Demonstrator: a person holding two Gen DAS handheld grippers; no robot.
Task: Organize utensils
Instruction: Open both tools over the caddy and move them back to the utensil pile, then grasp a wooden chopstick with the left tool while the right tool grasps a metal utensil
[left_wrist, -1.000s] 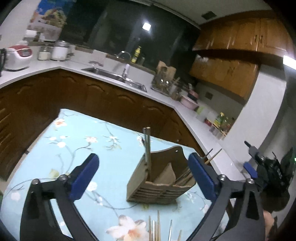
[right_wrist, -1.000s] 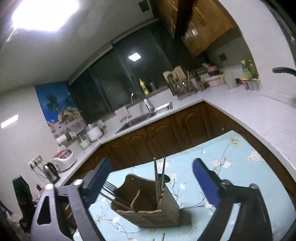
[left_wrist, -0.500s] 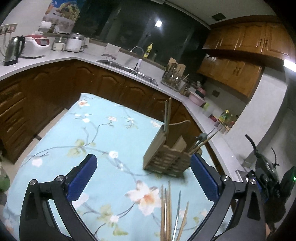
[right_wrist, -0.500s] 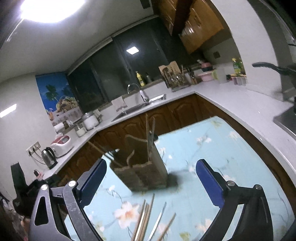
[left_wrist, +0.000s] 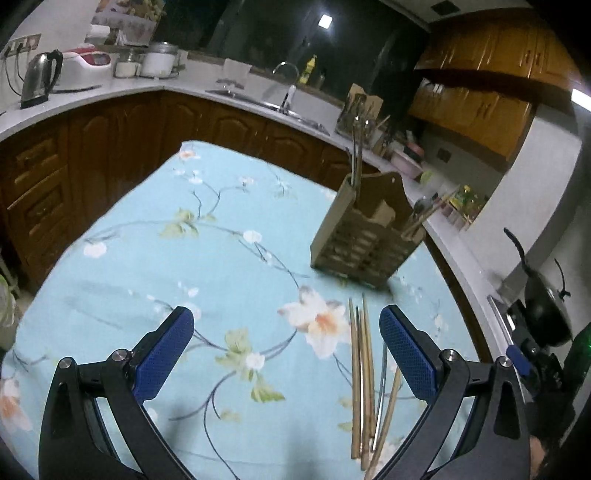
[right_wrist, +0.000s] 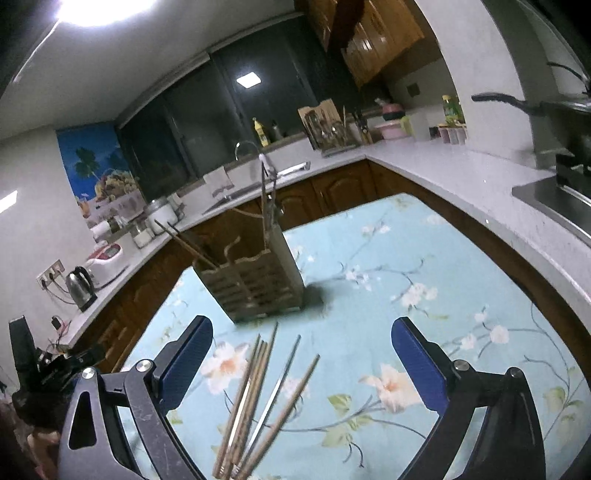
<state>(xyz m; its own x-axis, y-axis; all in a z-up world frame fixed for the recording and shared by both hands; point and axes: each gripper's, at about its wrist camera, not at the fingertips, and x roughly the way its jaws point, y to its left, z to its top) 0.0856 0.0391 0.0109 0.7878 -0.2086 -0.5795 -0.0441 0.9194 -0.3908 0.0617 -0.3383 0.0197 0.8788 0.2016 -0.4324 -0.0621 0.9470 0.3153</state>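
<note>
A slatted wooden utensil holder (left_wrist: 364, 242) (right_wrist: 256, 282) stands on the floral blue tablecloth, with metal utensils upright in one end and wooden sticks leaning out of the other. Several loose chopsticks (left_wrist: 365, 384) (right_wrist: 258, 398), most wooden and one metal, lie in a bundle on the cloth in front of it. My left gripper (left_wrist: 286, 354) hovers open above the cloth, the bundle just inside its right finger. My right gripper (right_wrist: 301, 363) is open too, with the bundle between its fingers, toward the left one. Neither gripper holds anything.
The tablecloth (left_wrist: 184, 266) covers a table ringed by brown cabinets and a white counter (right_wrist: 461, 173). A kettle (left_wrist: 38, 79), a rice cooker (left_wrist: 86, 62) and a sink (left_wrist: 273, 107) sit on the counter. A dark pan (left_wrist: 546, 314) is at the right.
Both grippers have pulled back and up from the holder, which now looks farther off. The chopstick bundle on the cloth has come fully into view. Both grippers stayed open.
</note>
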